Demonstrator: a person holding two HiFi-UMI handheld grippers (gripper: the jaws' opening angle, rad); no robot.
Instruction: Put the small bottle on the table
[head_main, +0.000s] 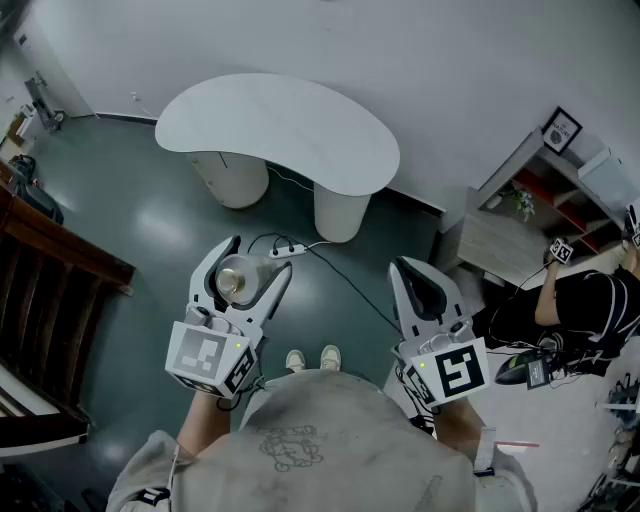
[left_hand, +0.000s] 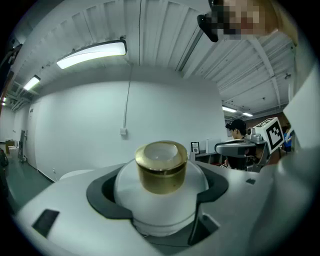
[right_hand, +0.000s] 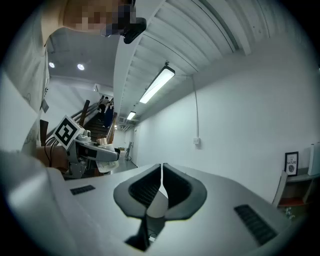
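Observation:
A small round white bottle (head_main: 236, 280) with a gold cap sits between the jaws of my left gripper (head_main: 247, 272), which is shut on it and held at waist height above the floor. In the left gripper view the bottle (left_hand: 160, 197) fills the space between the jaws, gold cap (left_hand: 161, 166) pointing outward, and the left gripper (left_hand: 159, 210) clasps its body on both sides. My right gripper (head_main: 410, 272) is shut with nothing in it; in the right gripper view its pads (right_hand: 161, 187) meet edge to edge. The white kidney-shaped table (head_main: 280, 125) stands ahead with a bare top.
A power strip with a cable (head_main: 287, 251) lies on the dark floor before the table's legs. Dark wooden stairs (head_main: 45, 290) rise at the left. At the right are a low shelf (head_main: 520, 225) and a seated person in black (head_main: 560, 310).

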